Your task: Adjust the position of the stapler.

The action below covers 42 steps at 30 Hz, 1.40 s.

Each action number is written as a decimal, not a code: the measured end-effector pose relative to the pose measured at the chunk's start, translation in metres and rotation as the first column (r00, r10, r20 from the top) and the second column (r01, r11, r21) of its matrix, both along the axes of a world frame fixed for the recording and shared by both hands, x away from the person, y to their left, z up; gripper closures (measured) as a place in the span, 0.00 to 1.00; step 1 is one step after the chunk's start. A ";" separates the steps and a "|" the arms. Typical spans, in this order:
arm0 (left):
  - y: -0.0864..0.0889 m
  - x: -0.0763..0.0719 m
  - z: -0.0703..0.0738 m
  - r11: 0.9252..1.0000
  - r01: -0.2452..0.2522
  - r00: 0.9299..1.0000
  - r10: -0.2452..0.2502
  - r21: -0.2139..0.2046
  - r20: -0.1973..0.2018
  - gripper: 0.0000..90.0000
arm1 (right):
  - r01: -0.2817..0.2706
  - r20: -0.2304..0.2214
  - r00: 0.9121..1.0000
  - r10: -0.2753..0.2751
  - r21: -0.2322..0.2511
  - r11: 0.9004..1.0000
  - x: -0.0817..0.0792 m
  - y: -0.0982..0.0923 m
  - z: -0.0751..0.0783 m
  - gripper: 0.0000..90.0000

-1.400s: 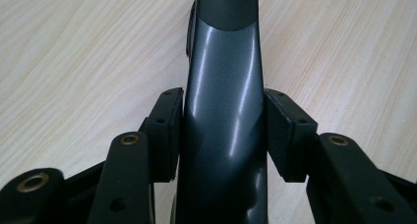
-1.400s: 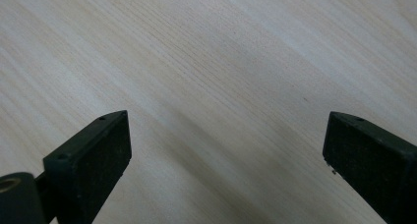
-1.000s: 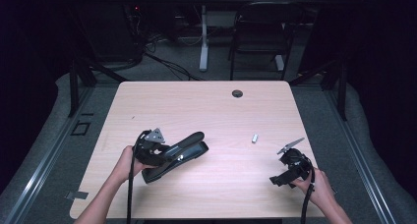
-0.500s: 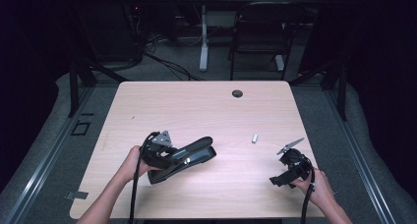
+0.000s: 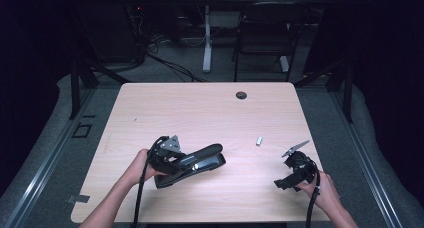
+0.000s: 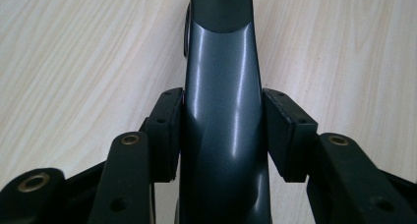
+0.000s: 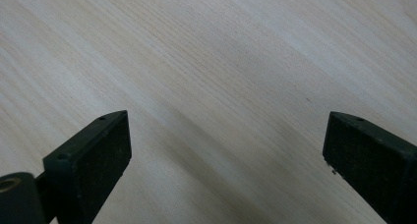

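Observation:
A dark grey stapler [image 5: 209, 156] lies low over the wooden table [image 5: 200, 113], left of centre, long end pointing right. My left gripper [image 5: 186, 164] is shut on its rear part. In the left gripper view both pads [image 6: 167, 130] press against the sides of the glossy stapler body [image 6: 221, 76]. My right gripper [image 5: 284, 182] sits near the front right of the table, held by a hand. Its jaws stand wide open in the right gripper view [image 7: 226, 150], with bare wood between them.
A small silver piece [image 5: 259, 140] lies on the table between the two grippers. A round black cable grommet [image 5: 241, 95] sits near the far edge. Beyond the table stand a chair [image 5: 262, 33] and desk legs with cables on the floor.
My left gripper has carried the stapler a little to the right and toward the front edge. The right gripper has stayed where it was.

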<state>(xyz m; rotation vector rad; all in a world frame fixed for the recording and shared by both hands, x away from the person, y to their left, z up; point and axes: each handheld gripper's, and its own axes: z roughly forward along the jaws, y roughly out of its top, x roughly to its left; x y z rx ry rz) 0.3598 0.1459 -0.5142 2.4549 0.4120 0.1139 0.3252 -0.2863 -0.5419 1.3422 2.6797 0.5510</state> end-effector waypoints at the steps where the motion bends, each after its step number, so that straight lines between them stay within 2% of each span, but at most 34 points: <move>1: -0.001 0.000 0.000 1.000 0.007 1.000 -0.007 0.005 0.001 0.59 | 0.000 0.000 1.000 0.000 0.000 1.000 0.000 0.000 0.000 0.04; 14: -0.016 -0.005 0.001 0.997 0.071 0.997 -0.071 0.023 0.011 0.59 | -0.002 -0.002 1.000 0.001 -0.008 1.000 0.000 0.000 0.000 0.04; 22: -0.025 -0.006 0.002 0.992 0.118 0.993 -0.119 0.032 0.015 0.59 | -0.005 -0.005 1.000 0.004 -0.010 1.000 0.000 0.000 -0.001 0.04; 38: -0.032 -0.010 0.001 0.989 0.145 0.989 -0.145 0.021 0.016 0.59 | -0.008 -0.012 1.000 0.008 -0.001 1.000 0.000 0.001 -0.002 0.04; 41: -0.033 -0.011 0.001 0.988 0.155 0.988 -0.156 0.020 0.016 0.59 | -0.010 -0.016 1.000 0.010 -0.002 1.000 0.001 0.001 -0.002 0.04; 42: -0.035 -0.010 0.001 0.985 0.173 0.985 -0.173 0.026 0.011 0.59 | -0.007 -0.013 1.000 0.007 -0.002 1.000 0.000 0.001 -0.003 0.04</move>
